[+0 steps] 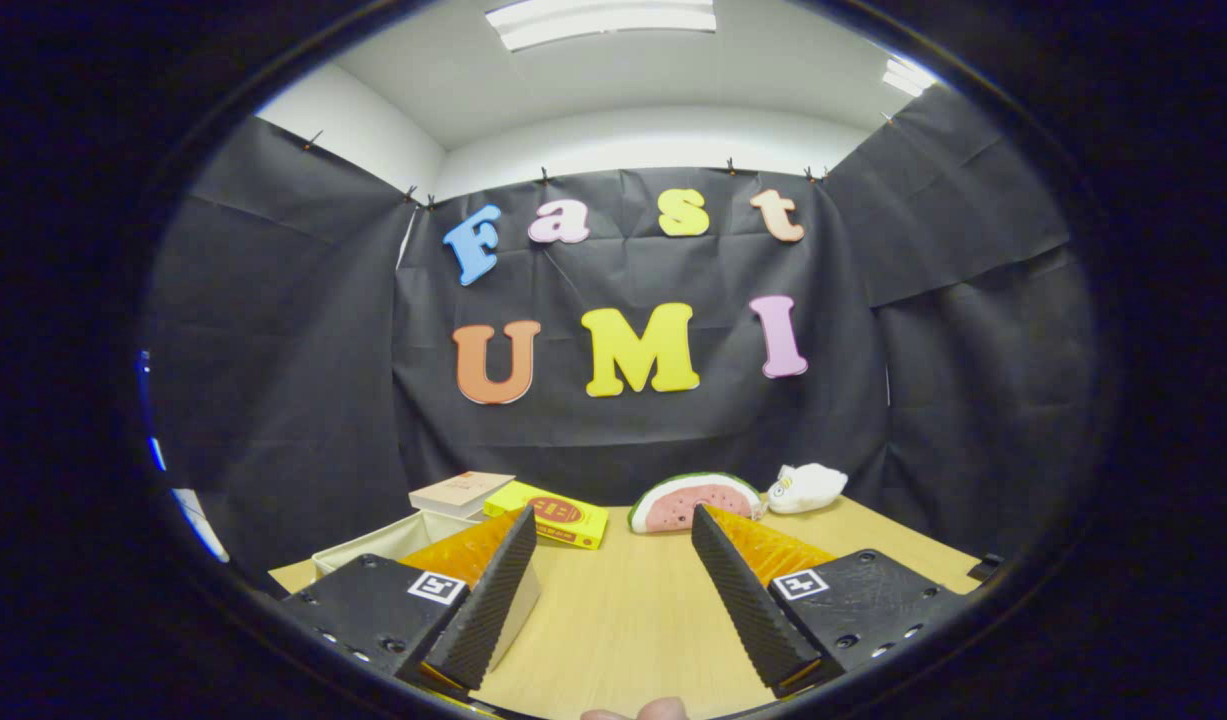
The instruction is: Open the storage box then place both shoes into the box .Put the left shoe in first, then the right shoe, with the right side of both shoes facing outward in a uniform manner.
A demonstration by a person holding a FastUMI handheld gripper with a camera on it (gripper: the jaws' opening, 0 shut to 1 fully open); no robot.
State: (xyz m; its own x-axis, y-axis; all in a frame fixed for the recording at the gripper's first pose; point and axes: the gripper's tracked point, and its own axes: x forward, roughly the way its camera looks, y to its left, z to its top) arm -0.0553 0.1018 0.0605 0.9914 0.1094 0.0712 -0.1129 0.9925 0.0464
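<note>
Right now your gripper [613, 530] is held w/ fingers spread wide, nothing between them, just bare wooden table [633, 620]. Beyond the left finger sits a cream fabric storage box [393, 540], its rim partly hidden behind that finger; a tan book [461, 492] and yellow box [558, 517] lie next to it. Past the right finger: watermelon plush [695, 503], white plush [808, 487] beside it. Shoes can't be made out

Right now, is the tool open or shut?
Open. The tool has its two fingers spread wide apart, with only bare wooden table between them; they hold nothing.
</note>
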